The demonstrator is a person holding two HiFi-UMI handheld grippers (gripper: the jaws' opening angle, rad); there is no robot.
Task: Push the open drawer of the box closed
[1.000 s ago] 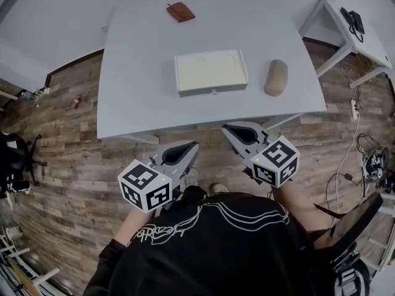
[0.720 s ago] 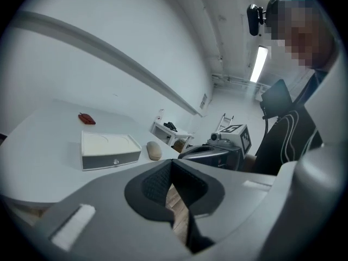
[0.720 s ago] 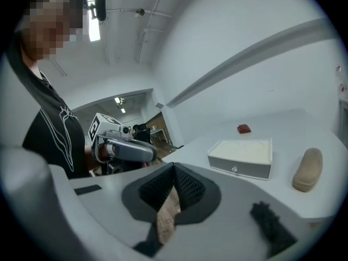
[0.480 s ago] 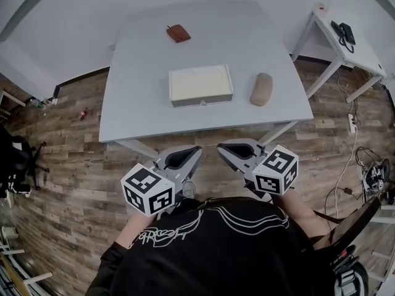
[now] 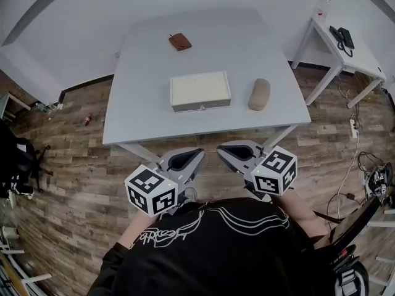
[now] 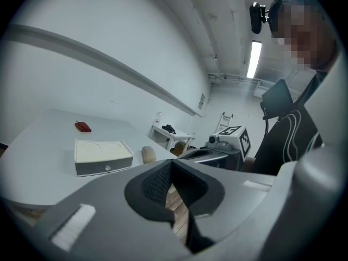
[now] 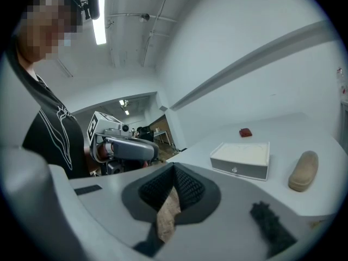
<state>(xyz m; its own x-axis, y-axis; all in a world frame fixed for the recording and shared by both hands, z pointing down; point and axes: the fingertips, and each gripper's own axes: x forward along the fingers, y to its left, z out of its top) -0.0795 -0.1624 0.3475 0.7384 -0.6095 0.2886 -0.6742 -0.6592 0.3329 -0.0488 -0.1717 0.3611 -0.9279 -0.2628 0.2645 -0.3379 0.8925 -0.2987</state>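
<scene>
A flat box (image 5: 200, 89) with a cream top and a grey drawer front with a small knob lies in the middle of the white table (image 5: 142, 113); the front faces me. It also shows in the left gripper view (image 6: 103, 155) and the right gripper view (image 7: 242, 157). How far the drawer stands out I cannot tell. My left gripper (image 5: 197, 153) and right gripper (image 5: 221, 150) hang side by side over the wooden floor, short of the table's front edge. Both are shut with nothing in them.
A small reddish-brown thing (image 5: 180, 41) lies at the table's far side. A tan oblong thing (image 5: 259, 94) lies right of the box. A white side table (image 5: 361, 57) carrying a phone stands at the right. Cables (image 5: 373, 165) trail on the floor there; a chair (image 5: 15, 159) stands at the left.
The view has drawn back, so the table and box look smaller and farther off. Both grippers stay close to my body, shut as before.
</scene>
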